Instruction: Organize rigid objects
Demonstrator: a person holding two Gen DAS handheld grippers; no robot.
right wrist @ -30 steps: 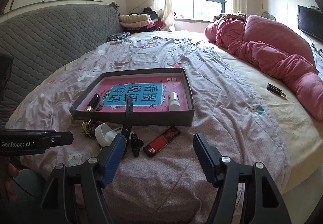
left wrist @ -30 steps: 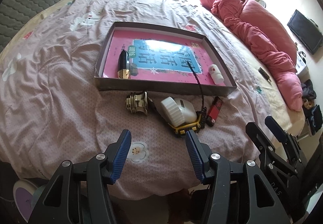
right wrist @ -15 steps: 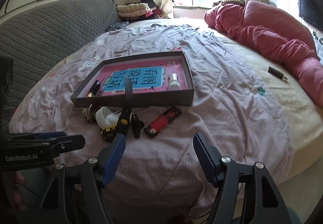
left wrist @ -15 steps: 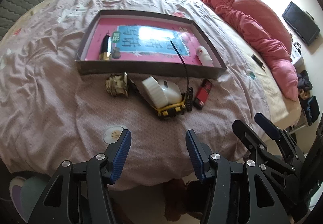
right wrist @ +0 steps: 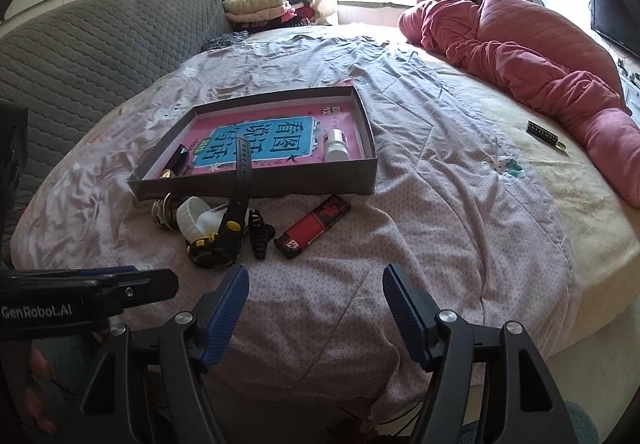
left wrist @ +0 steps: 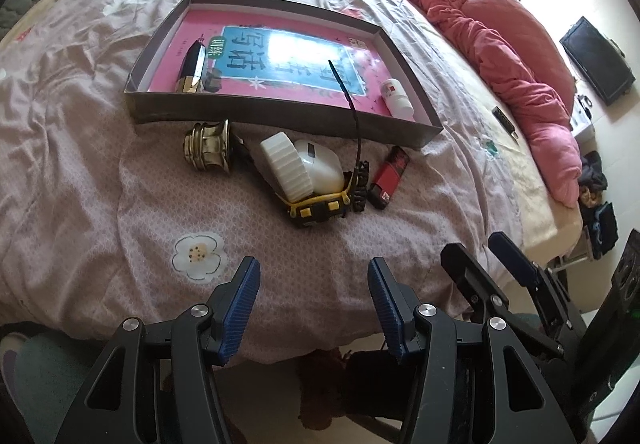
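Note:
A grey shallow box (left wrist: 280, 115) (right wrist: 256, 185) with a pink book as its floor lies on the bed. It holds a black and gold lipstick (left wrist: 192, 63) and a small white bottle (left wrist: 396, 99) (right wrist: 335, 143). In front of it lie a brass fitting (left wrist: 208, 147), a white jar (left wrist: 300, 167), a yellow and black watch (left wrist: 320, 209) (right wrist: 228, 232), a black hair clip (right wrist: 260, 232) and a red lighter (left wrist: 390, 177) (right wrist: 316, 226). My left gripper (left wrist: 314, 300) and right gripper (right wrist: 316, 310) are open and empty, near the bed's front edge.
A pink quilt (right wrist: 540, 63) lies bunched at the right. A small dark keychain (right wrist: 542, 131) lies on the bed near it. A grey padded headboard (right wrist: 100, 43) stands at the left. A TV (left wrist: 600, 59) hangs on the right wall.
Both grippers have moved a little closer to the objects on the bed. Both stay open and empty. The objects have not moved.

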